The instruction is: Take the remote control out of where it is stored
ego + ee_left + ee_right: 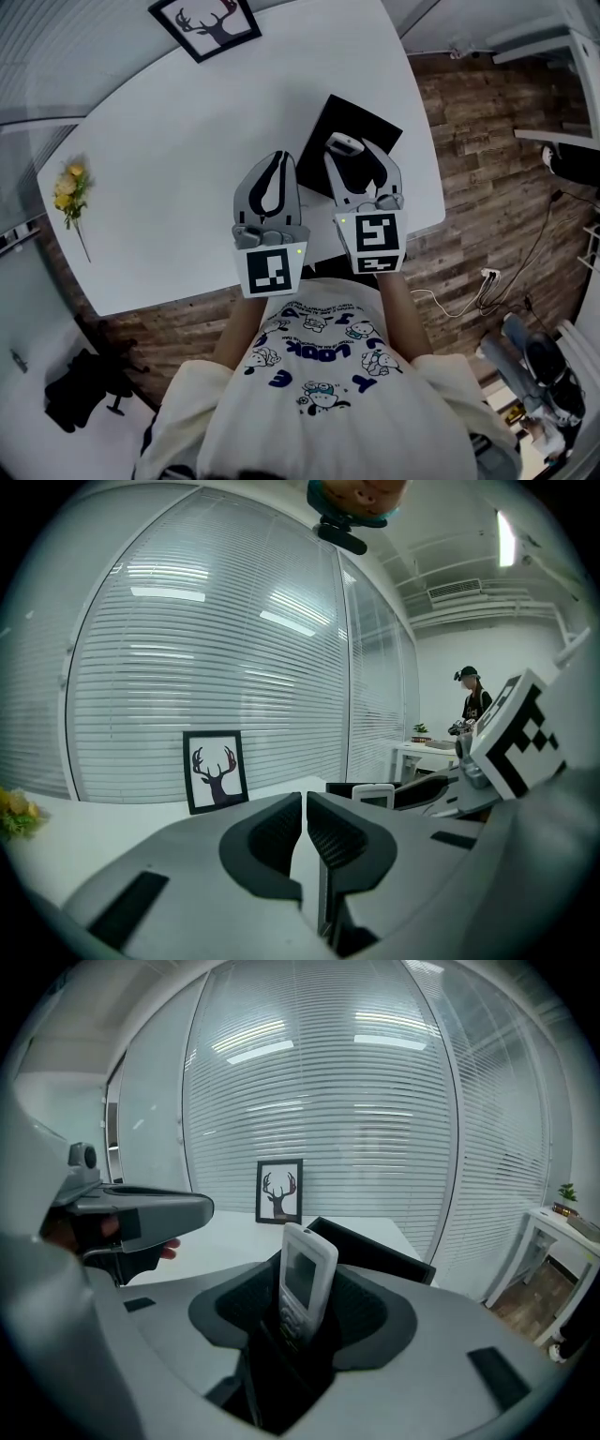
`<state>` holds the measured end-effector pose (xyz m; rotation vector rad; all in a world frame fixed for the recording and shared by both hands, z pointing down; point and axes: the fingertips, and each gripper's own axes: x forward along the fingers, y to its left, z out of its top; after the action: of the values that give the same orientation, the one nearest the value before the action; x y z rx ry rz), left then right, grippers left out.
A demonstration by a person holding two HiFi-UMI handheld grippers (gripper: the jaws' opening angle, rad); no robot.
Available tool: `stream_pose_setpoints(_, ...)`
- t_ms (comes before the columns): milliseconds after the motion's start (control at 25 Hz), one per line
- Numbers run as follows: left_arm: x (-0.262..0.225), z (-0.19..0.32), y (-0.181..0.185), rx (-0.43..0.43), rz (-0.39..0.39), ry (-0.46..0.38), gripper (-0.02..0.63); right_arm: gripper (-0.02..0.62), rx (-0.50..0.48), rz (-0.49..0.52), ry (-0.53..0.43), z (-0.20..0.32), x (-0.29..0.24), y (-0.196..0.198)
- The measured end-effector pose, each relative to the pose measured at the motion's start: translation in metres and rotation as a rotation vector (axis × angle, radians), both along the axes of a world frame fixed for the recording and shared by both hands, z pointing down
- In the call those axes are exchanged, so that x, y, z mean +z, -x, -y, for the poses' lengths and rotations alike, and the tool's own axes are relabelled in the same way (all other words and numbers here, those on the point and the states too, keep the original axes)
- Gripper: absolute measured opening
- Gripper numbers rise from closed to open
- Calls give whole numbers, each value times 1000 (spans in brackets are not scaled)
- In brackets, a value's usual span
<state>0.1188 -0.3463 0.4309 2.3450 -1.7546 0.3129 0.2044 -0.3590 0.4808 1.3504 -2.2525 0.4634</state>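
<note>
A white remote control with a small screen stands on end, leaning a little, in a black open holder at the right edge of the white table. My right gripper straddles the remote. Its jaws stand wide on either side, with a visible gap at the left pad. The black holder shows behind and below the remote. My left gripper hovers just left of it with its jaws together and nothing between them. From the left gripper the remote shows at right.
A framed deer picture leans at the table's far side, and yellow flowers lie at its left end. The table edge lies just right of the holder, with wood floor and cables below. A person stands far off.
</note>
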Motion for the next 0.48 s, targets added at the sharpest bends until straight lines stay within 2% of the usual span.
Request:
stream_pose_setpoints(280,3,-3,7,-11,-2,12,29,188,-68,1,6,-8,1,13)
stream_pose_setpoints(480,3,-1,11,-27,-6,16,29,117,-144,-60,4,-9,4,19)
